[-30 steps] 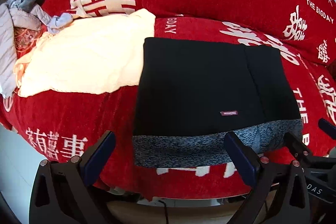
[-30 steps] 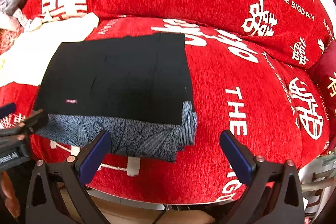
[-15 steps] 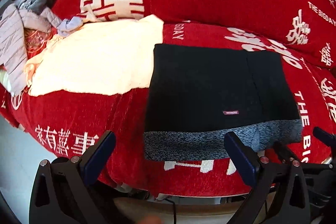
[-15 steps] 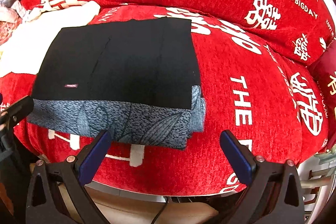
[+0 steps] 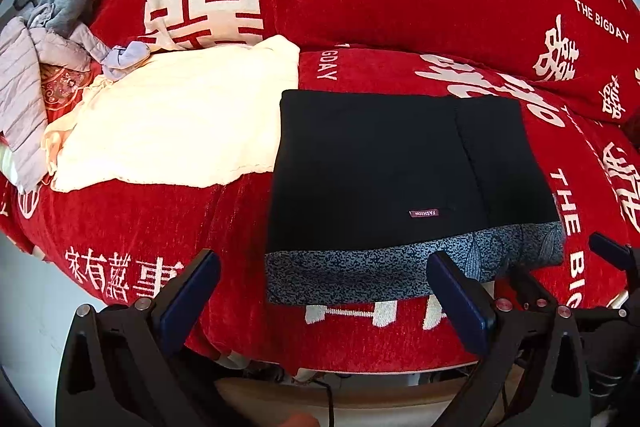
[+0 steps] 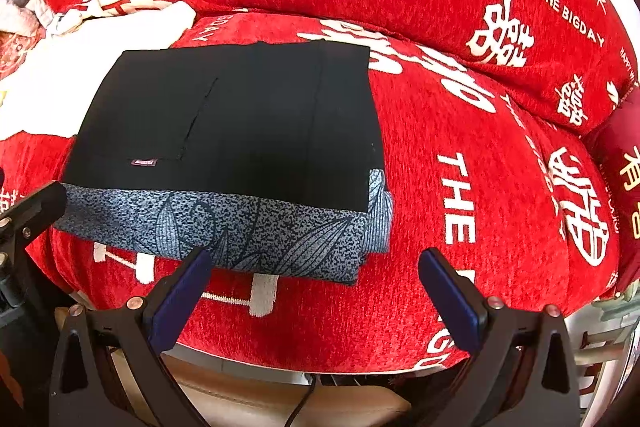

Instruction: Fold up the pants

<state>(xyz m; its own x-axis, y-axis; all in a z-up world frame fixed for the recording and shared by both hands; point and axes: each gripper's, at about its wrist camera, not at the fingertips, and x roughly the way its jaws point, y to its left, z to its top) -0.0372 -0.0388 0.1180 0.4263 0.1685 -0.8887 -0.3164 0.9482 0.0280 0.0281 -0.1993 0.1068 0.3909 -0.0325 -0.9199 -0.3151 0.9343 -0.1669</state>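
The pants (image 5: 380, 163) lie folded into a flat black rectangle on the sofa (image 5: 400, 7), on the seat cushion just in front of the backrest. A speckled blue-grey band with a leaf pattern runs along the pants' near edge, and a small label (image 5: 424, 213) reading FASHION sits just above that band. A vertical seam line runs up the black cloth from near the label.

The left gripper (image 5: 320, 291) hovers at the near edge of the pants, jaws spread wide and holding nothing; its right finger (image 5: 460, 303) overlaps the blue-grey band in the left wrist view, while the other finger hangs over bare red cloth left of the pants. Whether that finger touches the band cannot be told.

The right gripper (image 6: 316, 291) hovers off the pants' near right corner, also spread wide and empty; its left finger (image 6: 180, 295) sits just below the band, its other finger over the red cushion well right of the pants.

Left of the pants, touching their left edge, lies a cream blanket (image 5: 172, 123). Beyond the blanket, far from the pants, is a heap of grey clothes (image 5: 44, 55). The sofa cover is red with white characters and the words THE BIGDAY.
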